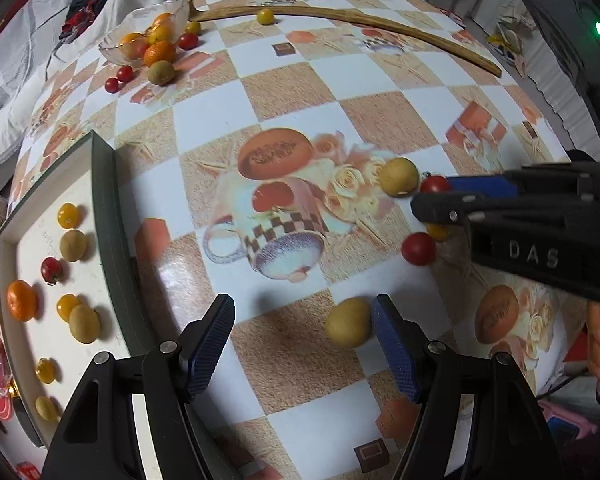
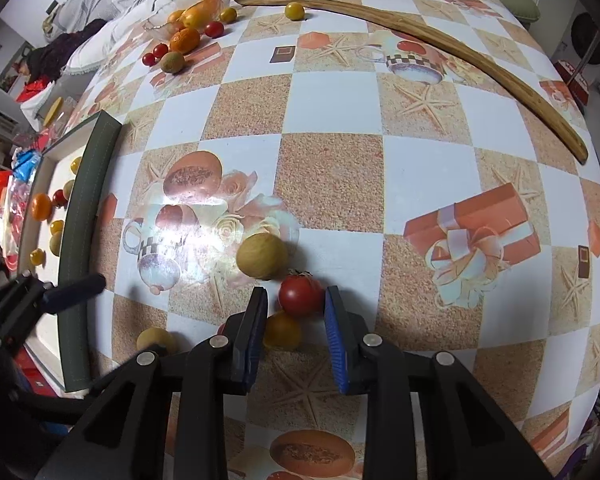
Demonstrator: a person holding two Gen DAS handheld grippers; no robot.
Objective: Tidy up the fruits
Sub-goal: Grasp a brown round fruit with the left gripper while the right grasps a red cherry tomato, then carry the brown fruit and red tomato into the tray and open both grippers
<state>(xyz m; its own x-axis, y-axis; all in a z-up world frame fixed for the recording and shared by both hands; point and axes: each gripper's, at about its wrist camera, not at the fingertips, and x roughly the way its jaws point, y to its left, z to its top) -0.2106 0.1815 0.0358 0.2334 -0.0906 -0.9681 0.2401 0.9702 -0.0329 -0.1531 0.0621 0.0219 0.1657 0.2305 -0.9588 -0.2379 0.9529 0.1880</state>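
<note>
My right gripper (image 2: 296, 300) is open around a red cherry tomato (image 2: 300, 295) on the table; its jaws stand apart from the fruit. A yellow tomato (image 2: 282, 331) lies just below it, a tan round fruit (image 2: 262, 255) just beyond. In the left wrist view the right gripper (image 1: 428, 196) comes in from the right at the same tomato (image 1: 435, 184). My left gripper (image 1: 304, 312) is open and empty; a tan fruit (image 1: 348, 322) lies against its right finger (image 1: 392, 344). Another red tomato (image 1: 419, 249) lies nearby. The white tray (image 1: 106, 216) at left holds several sorted fruits.
A glass bowl (image 1: 116, 46) with oranges and tomatoes sits at the far left corner, loose fruits beside it. A long wooden stick (image 1: 360, 20) curves across the far side, a yellow tomato (image 1: 265, 16) by it. Bedding lies beyond the table.
</note>
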